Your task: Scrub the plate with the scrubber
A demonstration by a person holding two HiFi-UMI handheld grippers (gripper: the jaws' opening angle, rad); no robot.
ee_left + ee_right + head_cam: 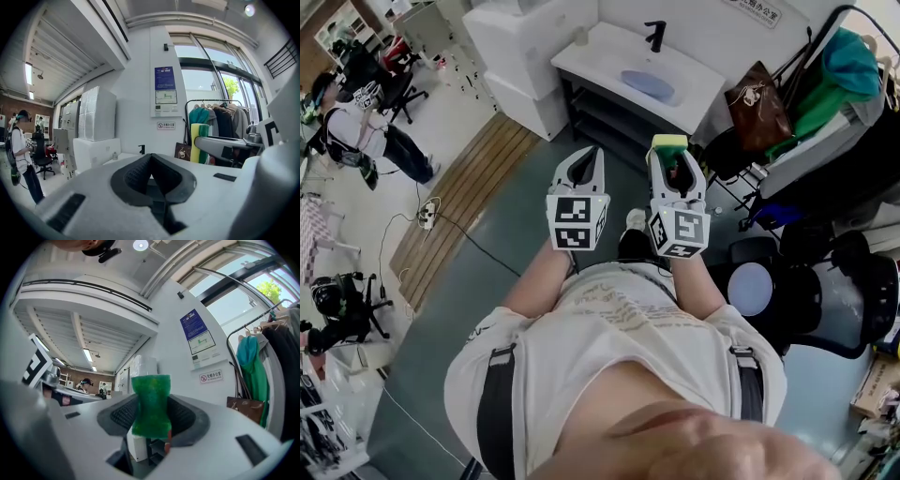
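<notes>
Left gripper [586,161] and right gripper [673,161] side by side, roughly level. Left jaws pressed together, nothing between. Right jaws clamped on green-and-yellow scrubber [668,143], upright and projecting past the tips. Blue plate [648,85] flat on white counter [591,52] ahead, near black faucet [656,36], well apart from both grippers.

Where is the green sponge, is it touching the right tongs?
Touching. The right gripper view shows the right tongs shut on the green sponge, pads pressing both its sides, squeezing its middle narrower.
</notes>
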